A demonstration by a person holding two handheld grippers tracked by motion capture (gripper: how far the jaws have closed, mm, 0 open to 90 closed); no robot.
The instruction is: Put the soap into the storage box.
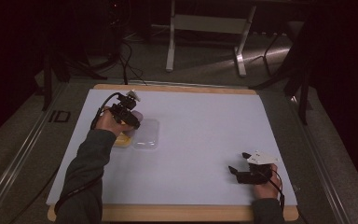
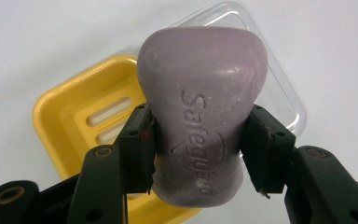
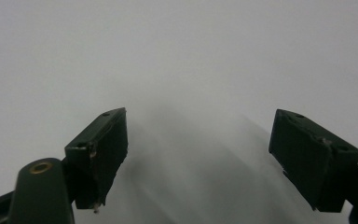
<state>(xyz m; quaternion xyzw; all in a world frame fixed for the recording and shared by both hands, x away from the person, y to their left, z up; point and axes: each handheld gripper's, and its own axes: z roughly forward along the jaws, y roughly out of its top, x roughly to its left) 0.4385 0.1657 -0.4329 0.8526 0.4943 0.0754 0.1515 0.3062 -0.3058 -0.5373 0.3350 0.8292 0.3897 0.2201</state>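
Note:
A purple bar of soap [image 2: 200,107] stamped with a brand name is pinched between the jaws of my left gripper [image 2: 198,149], held above a yellow soap dish [image 2: 81,116] and its clear lid [image 2: 279,88]. From the high view, the left gripper [image 1: 131,117] hovers at the table's left, with the yellow dish [image 1: 122,140] just below it and the clear lid [image 1: 147,134] to the dish's right. My right gripper [image 1: 237,163] rests low at the table's near right, its jaws wide apart over bare white surface [image 3: 182,70], nothing between them.
The white tabletop [image 1: 200,126] has a wooden edge along front and back. Beyond the far edge stand a desk frame's metal legs [image 1: 170,42] and cables on the floor. A dark stand [image 1: 303,79] rises at the right.

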